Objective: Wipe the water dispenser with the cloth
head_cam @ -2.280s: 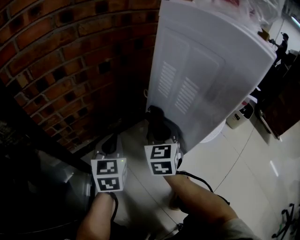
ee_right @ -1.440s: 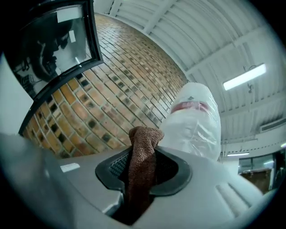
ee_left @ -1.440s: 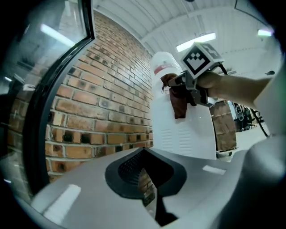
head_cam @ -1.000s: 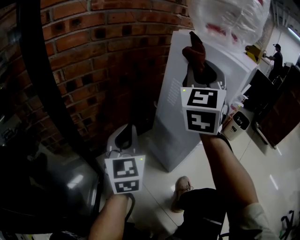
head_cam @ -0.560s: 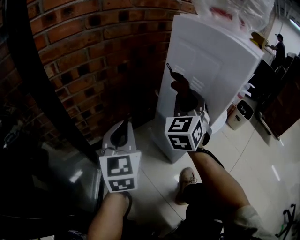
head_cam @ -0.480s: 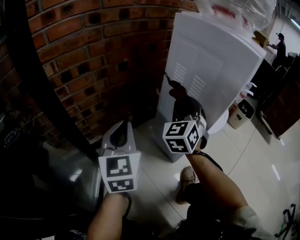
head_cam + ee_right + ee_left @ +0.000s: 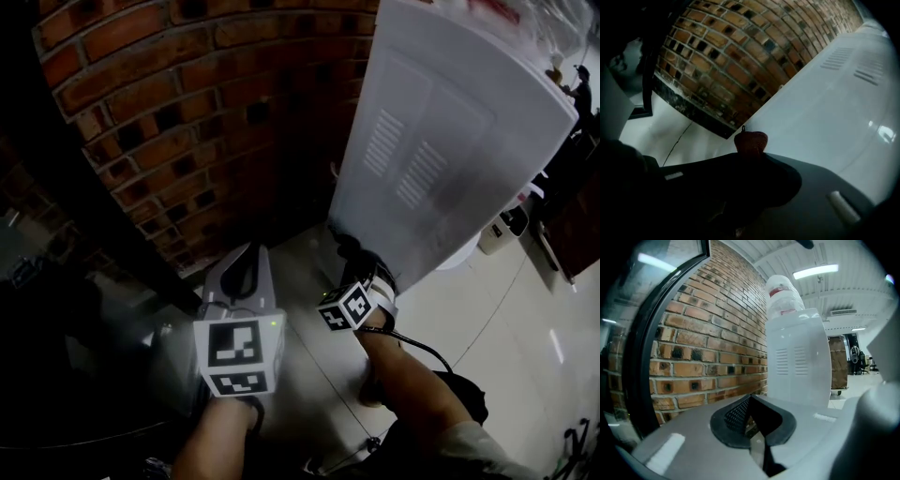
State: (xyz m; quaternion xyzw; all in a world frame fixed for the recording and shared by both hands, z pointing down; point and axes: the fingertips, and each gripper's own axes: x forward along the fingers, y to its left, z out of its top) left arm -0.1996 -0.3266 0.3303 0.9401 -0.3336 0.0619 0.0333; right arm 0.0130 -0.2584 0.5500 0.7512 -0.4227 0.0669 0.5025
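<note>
Right gripper (image 7: 360, 270) has its jaws clamped on the reddish cloth (image 7: 751, 140), low on the water dispenser (image 7: 450, 141) panel below its vents; the cloth seems to touch the panel, but the view is dim. Left gripper (image 7: 242, 274) sits left of the dispenser, jaws together and empty, near the brick wall (image 7: 187, 112).
</note>
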